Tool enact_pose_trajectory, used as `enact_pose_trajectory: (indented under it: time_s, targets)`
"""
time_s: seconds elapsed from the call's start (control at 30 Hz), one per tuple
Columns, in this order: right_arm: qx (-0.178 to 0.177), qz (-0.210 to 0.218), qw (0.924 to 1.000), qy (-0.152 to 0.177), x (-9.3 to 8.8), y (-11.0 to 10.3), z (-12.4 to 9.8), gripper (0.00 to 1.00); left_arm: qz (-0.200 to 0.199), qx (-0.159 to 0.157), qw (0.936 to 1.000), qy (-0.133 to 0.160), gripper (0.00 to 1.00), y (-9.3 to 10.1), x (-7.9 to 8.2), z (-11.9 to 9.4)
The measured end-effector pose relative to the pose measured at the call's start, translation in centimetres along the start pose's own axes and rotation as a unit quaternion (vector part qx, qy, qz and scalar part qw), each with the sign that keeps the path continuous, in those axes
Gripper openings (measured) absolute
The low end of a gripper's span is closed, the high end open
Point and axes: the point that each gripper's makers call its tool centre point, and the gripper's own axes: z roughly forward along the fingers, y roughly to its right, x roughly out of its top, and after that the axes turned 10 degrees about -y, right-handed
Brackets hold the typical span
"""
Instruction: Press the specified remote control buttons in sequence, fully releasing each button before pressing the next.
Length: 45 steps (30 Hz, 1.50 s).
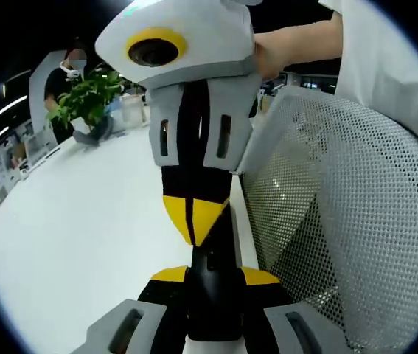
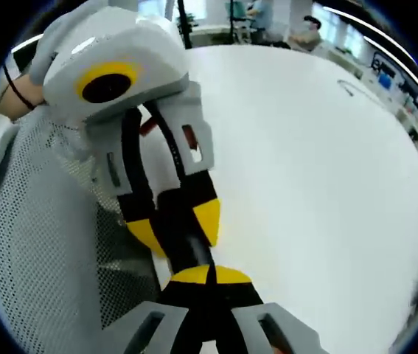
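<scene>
A slim black remote [image 1: 213, 262] runs up between my left gripper's [image 1: 214, 279] yellow-tipped jaws, and the gripper is shut on it. My right gripper [image 1: 194, 221] comes down from above with its yellow tips together, meeting the remote's far end. In the right gripper view my right gripper [image 2: 210, 276] is shut at the bottom. Its tips rest against the remote [image 2: 186, 251], which is held by the left gripper [image 2: 178, 225] facing it. The remote's buttons are hidden by the jaws.
Both grippers hover over the edge of a large white round table [image 1: 83, 221] [image 2: 304, 184]. A grey mesh chair back [image 1: 341, 206] [image 2: 39, 243] stands close beside them. A potted plant [image 1: 87, 96] and a person [image 1: 68, 66] are at the far side.
</scene>
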Motion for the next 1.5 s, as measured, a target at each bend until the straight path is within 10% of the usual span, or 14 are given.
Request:
enact_pose_trajectory:
  time_s: [0.23, 0.67, 1.1, 1.5]
  targets:
    - [-0.019, -0.036, 0.9985, -0.037, -0.1, -0.2, 0.1, 0.00, 0.000, 0.001, 1.0000, 0.000, 0.25, 0.0, 0.0, 0.0]
    - [-0.001, 0.021, 0.9985, 0.050, 0.2, -1.6, -1.1, 0.00, 0.002, -0.003, 1.0000, 0.001, 0.25, 0.1, 0.0, 0.0]
    - [-0.054, -0.086, 0.9948, -0.001, 0.4, -2.0, -0.1, 0.00, 0.001, -0.003, 1.0000, 0.001, 0.25, 0.1, 0.0, 0.0]
    - [-0.060, -0.047, 0.9964, 0.038, 0.5, -2.1, -0.4, 0.00, 0.000, -0.002, 1.0000, 0.000, 0.25, 0.1, 0.1, 0.0]
